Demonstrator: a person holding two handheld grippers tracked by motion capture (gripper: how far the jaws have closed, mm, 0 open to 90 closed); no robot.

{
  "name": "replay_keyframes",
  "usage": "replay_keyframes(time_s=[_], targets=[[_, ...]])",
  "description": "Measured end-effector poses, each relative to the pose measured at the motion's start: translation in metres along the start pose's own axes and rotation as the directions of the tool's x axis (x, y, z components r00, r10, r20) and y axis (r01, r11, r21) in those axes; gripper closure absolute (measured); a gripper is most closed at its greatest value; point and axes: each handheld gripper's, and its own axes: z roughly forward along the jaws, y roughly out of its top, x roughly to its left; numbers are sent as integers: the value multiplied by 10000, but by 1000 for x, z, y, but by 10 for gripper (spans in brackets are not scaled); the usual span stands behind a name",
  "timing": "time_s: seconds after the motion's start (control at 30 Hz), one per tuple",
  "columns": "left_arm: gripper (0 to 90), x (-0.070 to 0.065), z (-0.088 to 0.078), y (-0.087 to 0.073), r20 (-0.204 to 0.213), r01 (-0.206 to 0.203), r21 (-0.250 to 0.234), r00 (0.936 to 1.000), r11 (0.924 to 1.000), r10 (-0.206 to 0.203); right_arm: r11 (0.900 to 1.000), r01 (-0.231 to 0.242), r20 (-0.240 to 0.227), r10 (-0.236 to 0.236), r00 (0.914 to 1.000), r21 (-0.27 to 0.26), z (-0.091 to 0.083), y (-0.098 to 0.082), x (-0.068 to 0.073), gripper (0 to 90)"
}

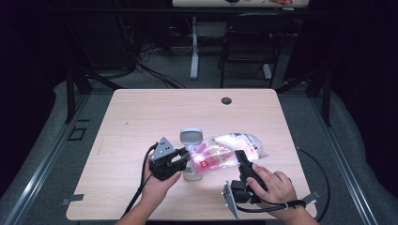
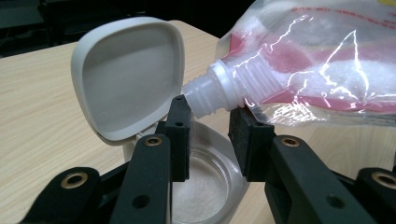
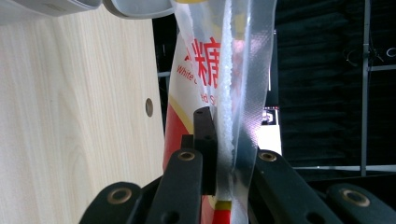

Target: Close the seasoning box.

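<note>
A see-through bag (image 1: pixel 230 152) of white sugar with red print hangs tilted over a small grey jar (image 1: pixel 190 172) near the middle of the worktop (image 1: pixel 141 117). The right gripper (image 1: pixel 241 161) has its jaws closed on the bag's flat back edge, and in the right gripper view the thin plastic (image 3: pixel 233 116) is pinched tight between them. Holding the bag (image 2: pixel 327 60) from that end probably keeps its back high, so the sugar can slide down to the front. At the front the bag has a white spout (image 2: pixel 219 91) with screw rings and no cap on it. The spout points down and to the side, just above the jar's open mouth (image 2: pixel 205 186). The jar's lid (image 2: pixel 128 77) is flipped up and back, so it stays out of the way. White sugar already lies in the bottom of the jar. The left gripper (image 1: pixel 180 157) sits right at the spout. In the left gripper view its jaws stand a little apart, one on each side of the spout and very near it, and they do not look like they squeeze it. My guess is that this gripper is there to guide the spout, so the sugar falls into the jar and not on the worktop. The person's hands (image 1: pixel 274 187) hold both grippers low, near the front edge of the worktop. The pouring looks underway, and the jar is far from full.
</note>
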Motion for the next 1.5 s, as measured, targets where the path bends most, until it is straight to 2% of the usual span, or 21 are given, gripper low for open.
replay_keyframes(time_s=[0.17,0.37,0.53,0.83,0.93,0.97,1.13,1.2,1.37,1.4,1.43,1.5], targets=[[695,1,-2,4,8,116,-252,9999,9996,-116,9999,-151,-86,150,9998,-68,1,0,3,862],[695,3,-7,9,-29,-66,-260,10000,9996,65,9992,-344,-103,342,9994,-191,1,-1,5,862],[695,4,-9,13,-22,-73,-475,10000,9988,72,9988,-442,-117,440,9990,-211,1,-1,5,862],[695,4,-11,21,-21,-104,-674,9999,9977,103,9944,-963,-175,956,9953,-427,1,-4,13,862],[693,4,-11,24,0,-143,-707,9999,9974,143,9953,-925,-185,920,9956,-286,0,-4,15,862],[693,4,-11,24,2,-132,-728,9999,9973,133,9923,-1144,-226,1134,9933,-469,2,-5,17,863],[693,3,-10,27,-43,-132,-755,9999,9971,129,9889,-1398,-224,1389,9901,-493,2,-6,23,863],[694,3,-11,28,42,-159,-737,9999,9972,162,9842,-1677,-276,1664,9857,-566,1,-6,25,863],[696,2,-12,32,86,-198,-824,9998,9964,206,9794,-1909,-264,1895,9815,-664,1,-6,27,863],[698,0,-12,33,-97,-249,-856,9997,9960,242,9792,-1967,-215,1958,9804,-497,-1,-4,28,864],[698,0,-12,34,70,-304,-827,9995,9961,310,9792,-1967,-215,1958,9804,-497,-1,-4,28,864],[697,-1,-12,36,133,-364,-839,9992,9958,377,9702,-2310,-294,2294,9729,-736,-1,-2,30,864]])
